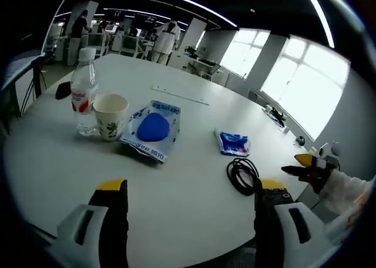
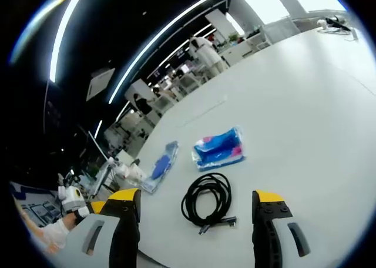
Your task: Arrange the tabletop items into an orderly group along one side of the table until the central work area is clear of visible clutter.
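Currently hovering with jaws wide apart, gripping nothing: left gripper (image 1: 187,193) and right gripper (image 2: 197,204). Lying coiled near the desk's (image 1: 194,112) near edge, black cable (image 2: 207,202); beside it, blue packet (image 2: 218,148). Standing toward the left edge: water bottle (image 1: 84,93), paper cup (image 1: 110,116), blue pouch (image 1: 153,129), print unreadable.

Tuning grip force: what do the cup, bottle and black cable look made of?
Cup: likely paper, matte cream wall with a printed leaf pattern. Bottle: clear plastic, see-through glossy body, white cap, red label. Black cable: probably rubber- or PVC-sheathed, matte black, lying in loose flexible coils.
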`<action>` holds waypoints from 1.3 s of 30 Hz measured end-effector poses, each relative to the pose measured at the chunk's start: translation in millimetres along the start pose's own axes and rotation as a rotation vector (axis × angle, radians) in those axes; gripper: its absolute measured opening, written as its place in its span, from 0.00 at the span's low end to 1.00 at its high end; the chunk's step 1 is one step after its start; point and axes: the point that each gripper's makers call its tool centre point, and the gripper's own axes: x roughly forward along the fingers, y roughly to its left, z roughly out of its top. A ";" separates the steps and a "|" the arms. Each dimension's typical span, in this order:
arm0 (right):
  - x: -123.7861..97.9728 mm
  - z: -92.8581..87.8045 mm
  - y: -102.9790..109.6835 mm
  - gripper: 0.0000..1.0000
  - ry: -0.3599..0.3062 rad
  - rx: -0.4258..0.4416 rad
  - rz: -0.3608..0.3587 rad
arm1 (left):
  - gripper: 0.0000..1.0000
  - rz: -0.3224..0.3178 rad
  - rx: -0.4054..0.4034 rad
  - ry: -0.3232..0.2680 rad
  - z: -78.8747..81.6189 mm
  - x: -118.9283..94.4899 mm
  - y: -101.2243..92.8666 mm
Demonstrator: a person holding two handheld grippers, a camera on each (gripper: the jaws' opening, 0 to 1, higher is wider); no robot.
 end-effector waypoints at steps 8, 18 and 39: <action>-12.5 4.6 10.6 0.75 0.063 -0.080 -0.002 | 0.86 0.010 -0.005 0.000 4.7 -9.3 5.0; -27.7 11.1 17.8 0.75 0.058 -0.122 -0.027 | 0.84 -0.012 -0.011 0.050 -2.2 -4.9 5.9; -16.0 -18.1 40.2 0.71 0.145 -0.145 0.016 | 0.81 -0.006 -0.055 0.079 -2.8 -4.6 18.0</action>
